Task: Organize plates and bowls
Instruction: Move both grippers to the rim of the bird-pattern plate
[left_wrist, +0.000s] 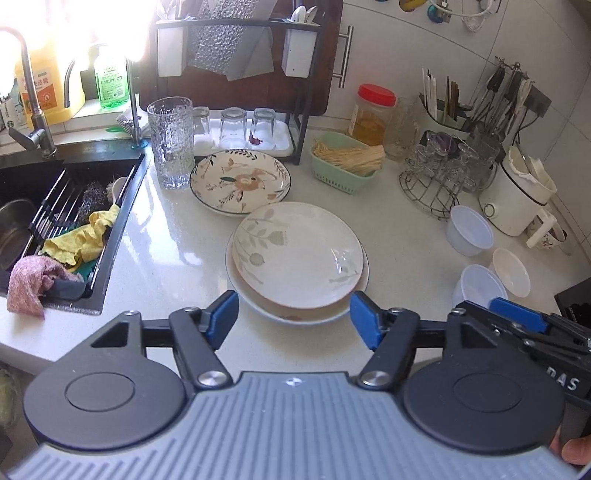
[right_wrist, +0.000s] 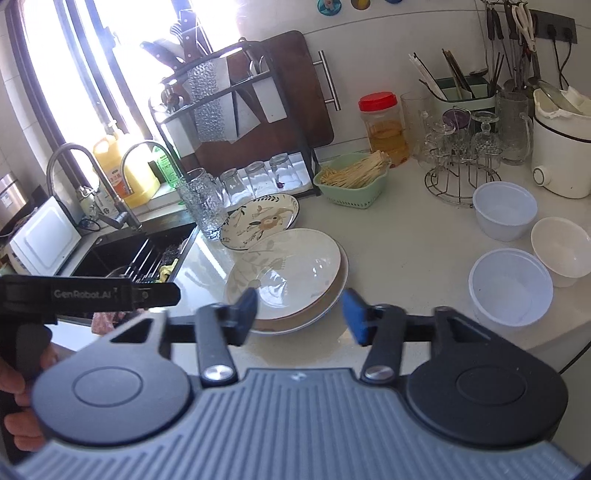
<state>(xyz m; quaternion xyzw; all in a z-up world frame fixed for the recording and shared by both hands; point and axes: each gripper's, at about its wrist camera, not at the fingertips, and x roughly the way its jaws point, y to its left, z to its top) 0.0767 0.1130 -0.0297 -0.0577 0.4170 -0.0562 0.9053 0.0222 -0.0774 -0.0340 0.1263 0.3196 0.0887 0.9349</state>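
The flower plate (left_wrist: 240, 181) sits alone beside the glass jug (left_wrist: 170, 142). Mid-counter, the leaf plate (left_wrist: 295, 254) already lies on a second plate (left_wrist: 295, 314) (slightly askew). Three bowls (right_wrist: 511, 286) at the right remain unstacked. Left gripper (left_wrist: 293, 319) and right gripper (right_wrist: 301, 314) stand apart, empty, at the stack's near rim.

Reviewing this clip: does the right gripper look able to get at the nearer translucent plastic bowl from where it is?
Probably yes. The right gripper is open and empty, and the nearer plastic bowl sits off to its right on bare counter, nothing between them.
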